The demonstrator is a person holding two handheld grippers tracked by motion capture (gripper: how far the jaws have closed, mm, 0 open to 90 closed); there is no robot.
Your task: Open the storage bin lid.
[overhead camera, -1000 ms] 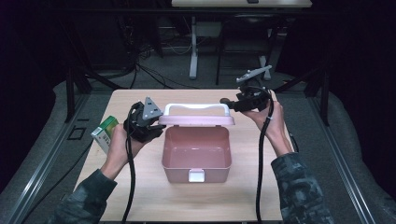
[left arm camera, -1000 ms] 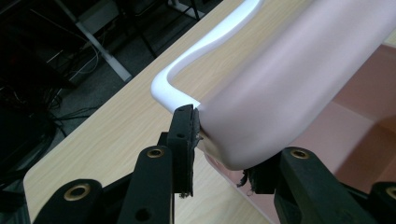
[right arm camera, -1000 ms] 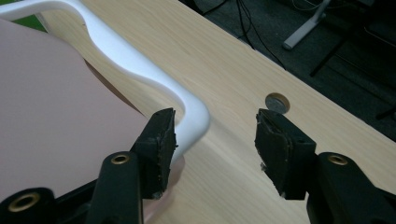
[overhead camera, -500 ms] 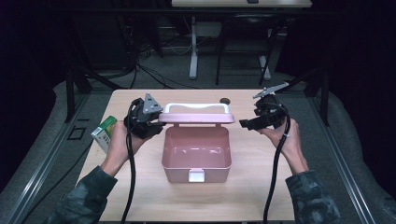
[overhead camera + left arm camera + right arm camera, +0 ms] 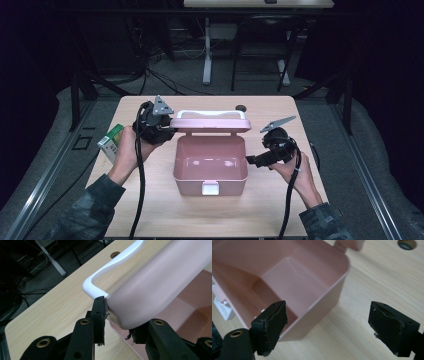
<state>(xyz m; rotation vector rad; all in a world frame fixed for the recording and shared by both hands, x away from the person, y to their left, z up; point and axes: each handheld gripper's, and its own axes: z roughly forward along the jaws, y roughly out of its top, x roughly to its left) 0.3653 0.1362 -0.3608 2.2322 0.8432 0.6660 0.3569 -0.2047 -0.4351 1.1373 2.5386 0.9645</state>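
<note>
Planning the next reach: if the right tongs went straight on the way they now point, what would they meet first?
Most likely the near corner of the open pink box: the right tongs stand open, one pad already over the rim, the other over bare table. Depth is unclear.

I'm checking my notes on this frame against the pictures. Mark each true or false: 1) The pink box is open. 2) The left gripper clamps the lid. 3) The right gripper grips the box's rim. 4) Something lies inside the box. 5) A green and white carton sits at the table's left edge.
1) True: the pink box stands open, its lid raised.
2) True: the left gripper is shut on the lid's corner.
3) False: the right gripper is open beside the box, touching nothing.
4) False: its inside is bare.
5) True: the carton sits there.
</note>
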